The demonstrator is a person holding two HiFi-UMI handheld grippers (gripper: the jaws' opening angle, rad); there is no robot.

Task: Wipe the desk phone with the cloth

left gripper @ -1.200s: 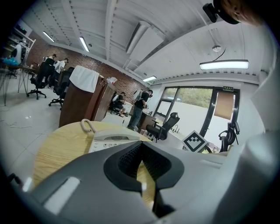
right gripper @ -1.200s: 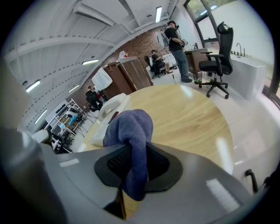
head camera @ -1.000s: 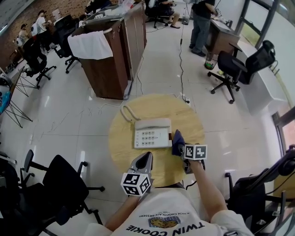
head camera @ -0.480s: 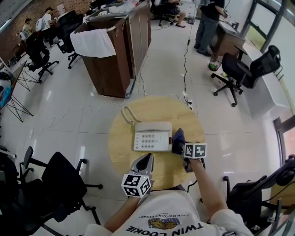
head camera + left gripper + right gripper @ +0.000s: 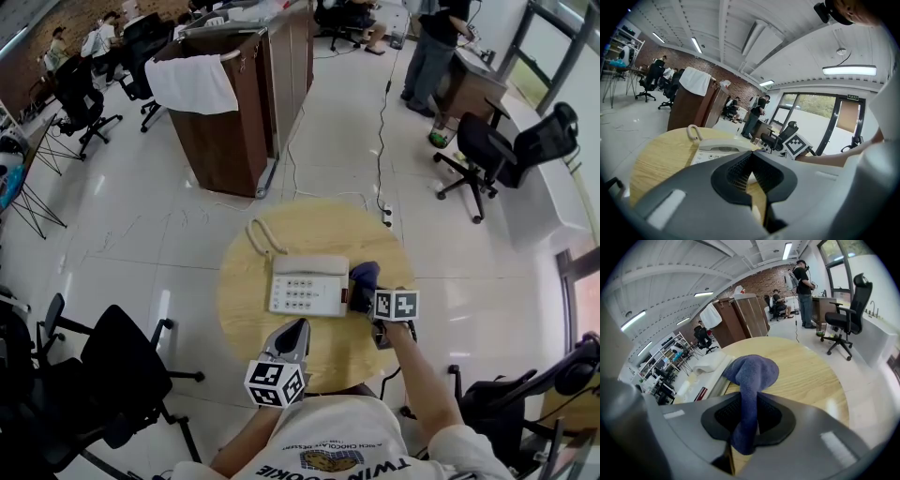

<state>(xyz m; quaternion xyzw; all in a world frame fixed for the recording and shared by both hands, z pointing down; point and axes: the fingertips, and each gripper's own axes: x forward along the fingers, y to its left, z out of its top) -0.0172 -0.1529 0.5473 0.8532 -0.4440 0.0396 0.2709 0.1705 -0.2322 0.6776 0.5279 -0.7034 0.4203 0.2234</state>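
- The right gripper [image 5: 746, 414] is clamped on the blue cloth [image 5: 752, 371]. The bunched end sits just beside the right edge of the phone [image 5: 307, 284], which is mid-table [image 5: 246, 309].
- The left gripper [image 5: 750, 171] has its jaws pressed together on nothing and hangs near the table's front edge, apart from the phone.
- My worry is that nothing is steadying the phone, so a sideways swipe could shove it or knock the handset [image 5: 309, 265] loose.
- Only a thin strip of cloth is pinched, so a hard drag might pull it out.
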